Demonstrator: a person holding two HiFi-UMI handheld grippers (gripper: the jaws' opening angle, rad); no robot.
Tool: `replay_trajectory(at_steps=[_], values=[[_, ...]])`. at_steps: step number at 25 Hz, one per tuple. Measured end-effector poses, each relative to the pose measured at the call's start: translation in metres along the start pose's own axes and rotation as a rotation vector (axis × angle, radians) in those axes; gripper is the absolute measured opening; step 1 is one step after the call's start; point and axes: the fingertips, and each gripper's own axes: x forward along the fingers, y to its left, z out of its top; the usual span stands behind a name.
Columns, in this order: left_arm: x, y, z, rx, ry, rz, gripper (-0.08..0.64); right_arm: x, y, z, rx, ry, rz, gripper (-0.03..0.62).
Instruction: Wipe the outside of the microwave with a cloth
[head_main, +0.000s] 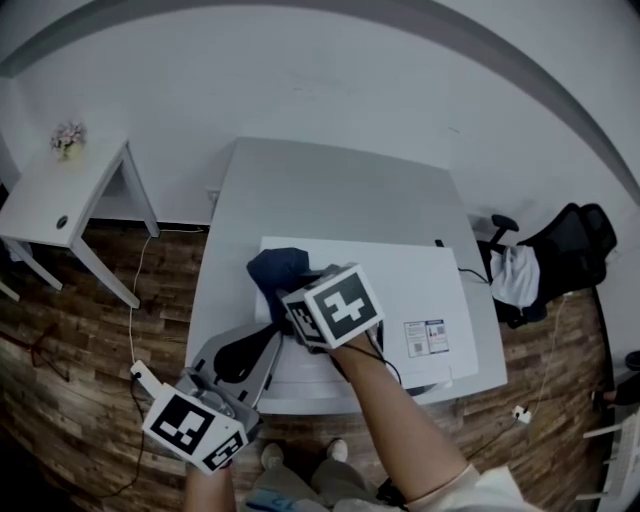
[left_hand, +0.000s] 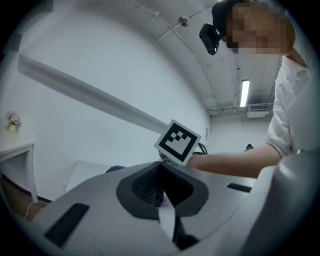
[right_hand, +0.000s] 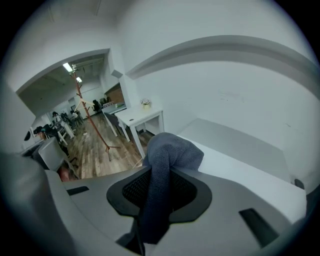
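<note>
Dark blue cloth (head_main: 278, 268) (right_hand: 167, 155), clenched between the jaws of the right gripper (head_main: 295, 290) (right_hand: 162, 175), lies bunched on top of the white microwave (head_main: 420, 290), at that top's 10 o'clock corner in the head view. The microwave stands on a grey table (head_main: 330, 190), toward the table's 5 o'clock part. The left gripper (head_main: 245, 350) (left_hand: 160, 185) is held at 7 o'clock, its tip near the microwave's 7 o'clock corner. Its jaws appear pressed together with nothing between them, though the view along them is dim. A white side table (head_main: 60, 195) stands at 10 o'clock and a black office chair (head_main: 560, 250) at 3 o'clock.
</note>
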Motion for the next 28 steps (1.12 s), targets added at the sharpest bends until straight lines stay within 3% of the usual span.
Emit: replay_trajectory(at_steps=[3,10,28], values=[[0.009,-0.001,-0.002,0.006,0.016,-0.006,0.002,0.003,-0.007,-0.005,-0.035,0.006,-0.013,0.098],[0.027,-0.020,-0.008,0.015,0.044,-0.032,0.002,-0.010,-0.039,-0.017,-0.017,-0.003,-0.036,0.098],[0.105,-0.106,-0.022,0.071,0.126,-0.121,0.002,-0.101,-0.187,-0.091,0.058,0.015,-0.176,0.098]])
